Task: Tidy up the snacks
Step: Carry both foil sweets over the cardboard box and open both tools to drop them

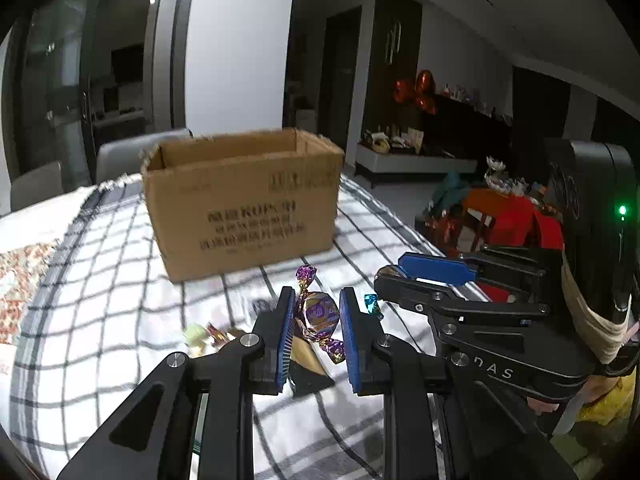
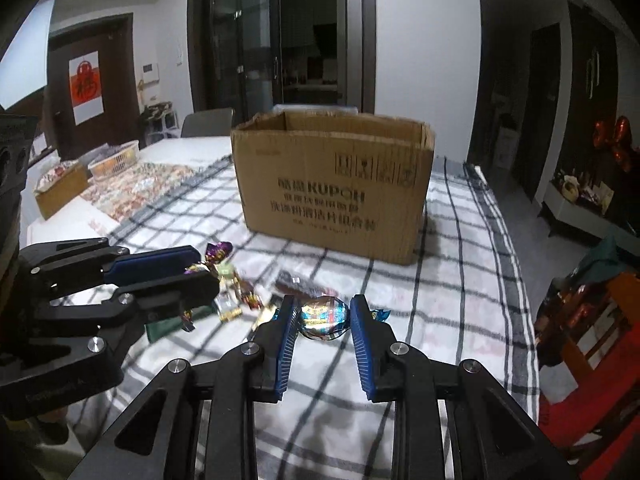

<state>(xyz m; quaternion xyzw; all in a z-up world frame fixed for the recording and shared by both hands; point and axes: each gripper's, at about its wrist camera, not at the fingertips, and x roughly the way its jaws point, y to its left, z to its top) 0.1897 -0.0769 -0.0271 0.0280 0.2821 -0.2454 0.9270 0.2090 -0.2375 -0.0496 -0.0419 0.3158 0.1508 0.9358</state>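
Note:
My left gripper point(image 1: 316, 304) is shut on a purple and gold wrapped candy point(image 1: 318, 314) and holds it above the checked tablecloth point(image 1: 100, 300). My right gripper point(image 2: 324, 312) is shut on a blue and silver wrapped candy point(image 2: 325, 317). The right gripper also shows in the left wrist view point(image 1: 400, 276), with the candy's blue tip point(image 1: 371, 303) showing. The left gripper shows in the right wrist view point(image 2: 200, 268). An open cardboard box point(image 1: 244, 200) stands behind both; it also shows in the right wrist view point(image 2: 336, 184). Several loose snacks point(image 2: 240, 292) lie on the cloth.
A basket point(image 2: 116, 160) and a small box of sweets point(image 2: 60, 188) stand at the table's far left. Grey chairs point(image 1: 132, 152) stand behind the table. A red stool with clutter point(image 1: 508, 220) stands beside the table's right edge.

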